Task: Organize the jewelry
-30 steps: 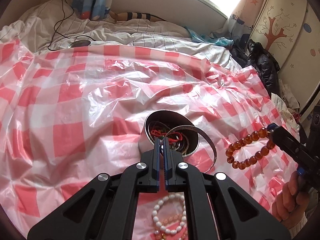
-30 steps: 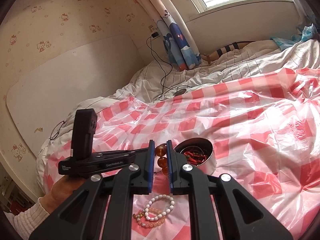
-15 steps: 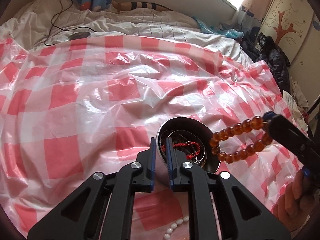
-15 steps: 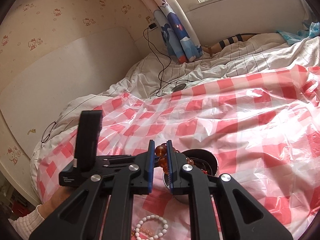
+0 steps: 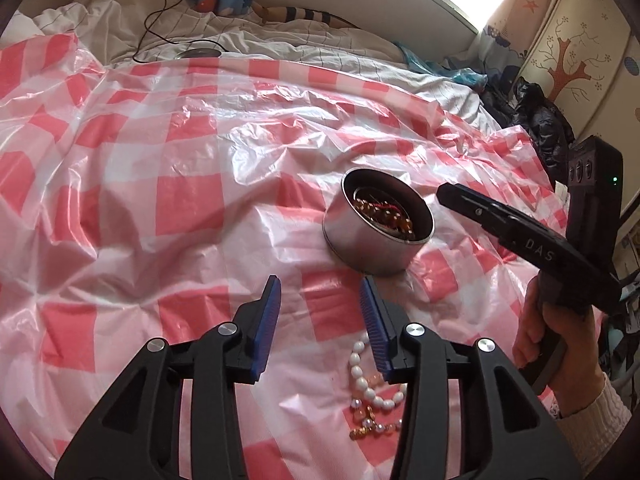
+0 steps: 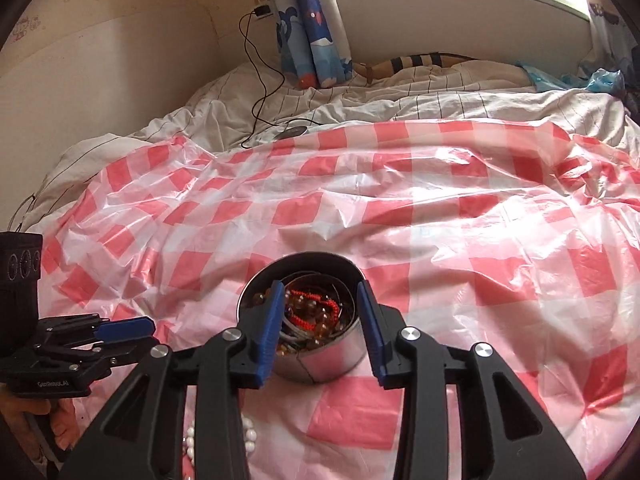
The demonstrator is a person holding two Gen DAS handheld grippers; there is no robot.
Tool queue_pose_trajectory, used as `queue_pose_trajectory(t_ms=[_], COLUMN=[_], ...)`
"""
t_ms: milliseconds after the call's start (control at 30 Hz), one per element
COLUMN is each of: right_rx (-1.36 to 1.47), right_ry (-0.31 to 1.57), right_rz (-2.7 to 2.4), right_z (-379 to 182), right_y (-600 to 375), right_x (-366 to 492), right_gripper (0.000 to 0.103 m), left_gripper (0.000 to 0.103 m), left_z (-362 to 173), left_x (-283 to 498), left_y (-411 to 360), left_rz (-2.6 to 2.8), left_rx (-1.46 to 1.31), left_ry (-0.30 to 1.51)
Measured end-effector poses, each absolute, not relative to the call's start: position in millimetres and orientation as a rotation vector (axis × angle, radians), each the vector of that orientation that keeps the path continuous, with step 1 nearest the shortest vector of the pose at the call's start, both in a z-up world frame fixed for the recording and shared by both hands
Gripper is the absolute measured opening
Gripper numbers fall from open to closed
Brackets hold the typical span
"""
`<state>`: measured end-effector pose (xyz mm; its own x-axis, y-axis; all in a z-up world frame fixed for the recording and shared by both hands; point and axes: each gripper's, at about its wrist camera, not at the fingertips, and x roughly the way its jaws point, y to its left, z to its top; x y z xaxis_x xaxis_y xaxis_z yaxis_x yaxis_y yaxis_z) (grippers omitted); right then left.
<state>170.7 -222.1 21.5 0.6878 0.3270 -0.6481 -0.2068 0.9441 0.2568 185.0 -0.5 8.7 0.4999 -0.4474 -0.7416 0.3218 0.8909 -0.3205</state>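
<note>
A round metal tin stands on the pink checked plastic sheet and holds an amber bead bracelet, a red cord and metal bangles; it also shows in the right wrist view. My right gripper is open and empty, right over the tin; the left wrist view shows it from the side. My left gripper is open and empty, a little short of the tin. A white pearl bracelet and a small gold-and-pink bead bracelet lie on the sheet under my left gripper's right finger.
The checked sheet covers a bed with a rumpled white duvet behind. A black cable and a round dark disc lie on the duvet. A dark jacket and a wardrobe are at the right.
My right gripper carried the amber bracelet over the tin and opened; the bracelet now lies in the tin. My left gripper opened and drew back from the tin.
</note>
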Motion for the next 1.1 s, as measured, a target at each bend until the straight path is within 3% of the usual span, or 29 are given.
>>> queue_pose_trajectory(t_ms=[333,1100], right_rx=[0.286,0.234], right_ry=[0.793,0.807], right_rz=[0.302,0.344], right_z=[10.1,3.0], right_y=[-251.5,-225.1], right_x=[66.5,78.0], right_gripper=[0.047,0.055], left_gripper=[0.041,0.046], left_z=[-15.5,-21.5], left_x=[138.3,134.6], left_y=[-28.6,-62.7], left_rz=[-0.490,-0.445], left_rx=[-0.014,0.181], left_ry=[0.957,0.919])
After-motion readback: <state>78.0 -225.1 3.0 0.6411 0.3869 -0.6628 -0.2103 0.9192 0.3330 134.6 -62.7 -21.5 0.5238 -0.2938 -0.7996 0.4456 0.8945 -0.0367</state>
